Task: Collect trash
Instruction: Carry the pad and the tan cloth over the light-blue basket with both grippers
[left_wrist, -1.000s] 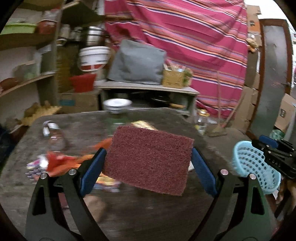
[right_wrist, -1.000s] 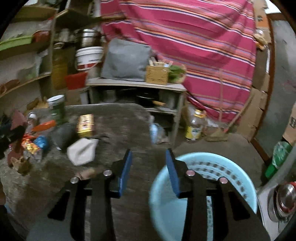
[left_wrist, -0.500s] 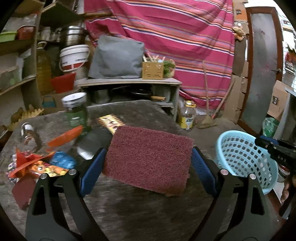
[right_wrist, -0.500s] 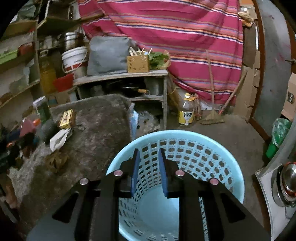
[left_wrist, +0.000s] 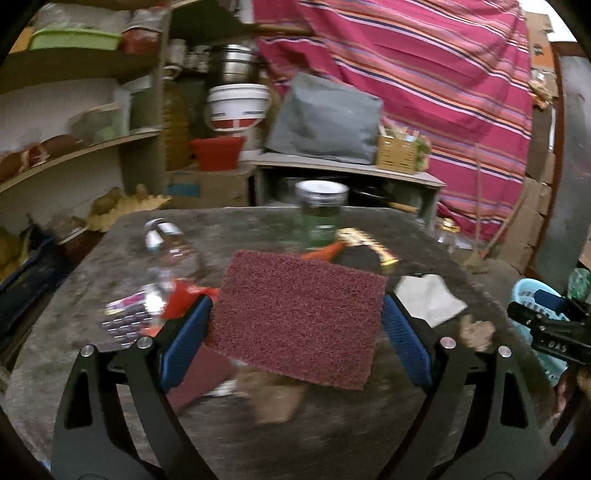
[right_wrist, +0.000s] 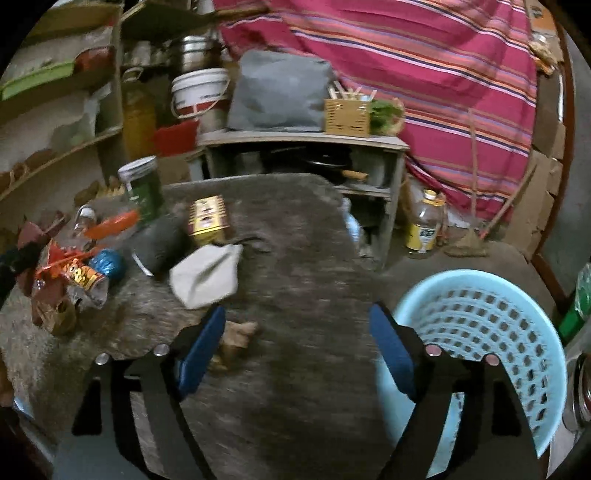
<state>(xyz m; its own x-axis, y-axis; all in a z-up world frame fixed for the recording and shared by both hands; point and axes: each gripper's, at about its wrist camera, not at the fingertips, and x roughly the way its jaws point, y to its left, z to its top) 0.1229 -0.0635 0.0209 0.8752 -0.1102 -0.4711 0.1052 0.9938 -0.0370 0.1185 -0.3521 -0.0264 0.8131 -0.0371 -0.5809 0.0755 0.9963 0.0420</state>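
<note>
A grey stone desk (right_wrist: 295, 229) carries scattered litter, with a pale blue laundry-style basket (right_wrist: 491, 325) standing on the floor off its right edge. The left claw (left_wrist: 295, 325) grips a maroon scouring pad (left_wrist: 299, 317) by its two side edges, holding it above the middle of the desk. The right claw (right_wrist: 295, 343) has just been opening and stands wide with nothing between its pads, above the desk's near right edge. A white crumpled wrapper (right_wrist: 207, 273) lies mid-desk, a green jar (right_wrist: 142, 188) near the far left edge, and a small brown scrap (right_wrist: 236, 339) beside the right claw's left finger.
</note>
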